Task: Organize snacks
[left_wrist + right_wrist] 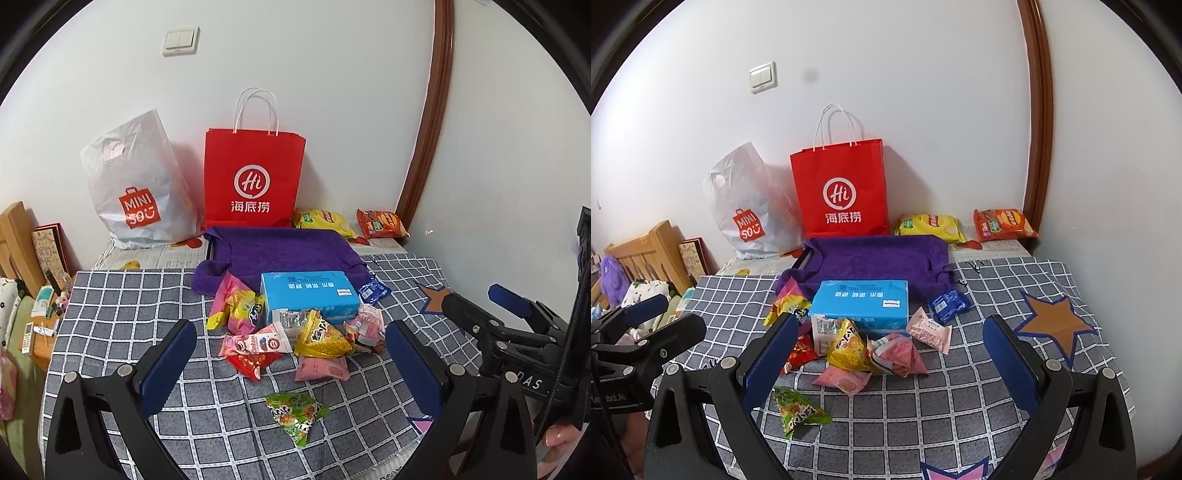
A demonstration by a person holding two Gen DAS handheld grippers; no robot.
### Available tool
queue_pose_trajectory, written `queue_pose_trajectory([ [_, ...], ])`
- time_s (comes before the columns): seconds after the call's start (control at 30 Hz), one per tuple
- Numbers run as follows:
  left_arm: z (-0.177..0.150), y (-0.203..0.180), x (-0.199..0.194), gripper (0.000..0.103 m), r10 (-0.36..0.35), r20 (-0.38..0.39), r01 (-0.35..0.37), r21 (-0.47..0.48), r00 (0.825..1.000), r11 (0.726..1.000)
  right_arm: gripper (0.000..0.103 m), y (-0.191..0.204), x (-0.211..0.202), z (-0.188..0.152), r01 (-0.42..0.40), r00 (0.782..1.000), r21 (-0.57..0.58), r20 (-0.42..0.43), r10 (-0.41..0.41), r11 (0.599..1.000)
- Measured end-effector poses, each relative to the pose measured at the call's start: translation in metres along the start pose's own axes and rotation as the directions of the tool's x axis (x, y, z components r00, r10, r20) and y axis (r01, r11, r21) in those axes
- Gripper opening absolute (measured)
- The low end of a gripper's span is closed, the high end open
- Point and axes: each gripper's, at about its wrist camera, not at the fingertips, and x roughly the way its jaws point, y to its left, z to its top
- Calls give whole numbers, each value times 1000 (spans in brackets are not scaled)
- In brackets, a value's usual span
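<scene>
Left tongs (291,369) and right tongs (890,363), both spread wide and empty, hovering side by side above the checked tabletop (122,306). Just beyond, lying alone: a green snack packet (295,411); behind it, a heap of pink, yellow and red snack packets (295,339) touching a light-blue box (308,297). Farther back: a purple cloth (284,251), then a red paper bag (255,177) and white plastic bag (136,184) leaning at the wall.
</scene>
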Motion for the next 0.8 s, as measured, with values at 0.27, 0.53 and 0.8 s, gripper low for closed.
queue_pose_trajectory([
  [0.27, -2, -2, 4, 102, 11, 8, -11, 20, 1000, 1000, 99, -2, 4, -1, -10, 1000, 16, -5, 10, 1000],
  [0.53, 2, 3, 15, 102, 17, 2, -17, 10, 1000, 1000, 99, -2, 13, 1, 0, 1000, 24, -12, 1, 1000],
  [0.8, 8, 5, 31, 102, 23, -15, -23, 23, 1000, 999, 99, -4, 26, 9, -8, 1000, 10, 5, 8, 1000],
])
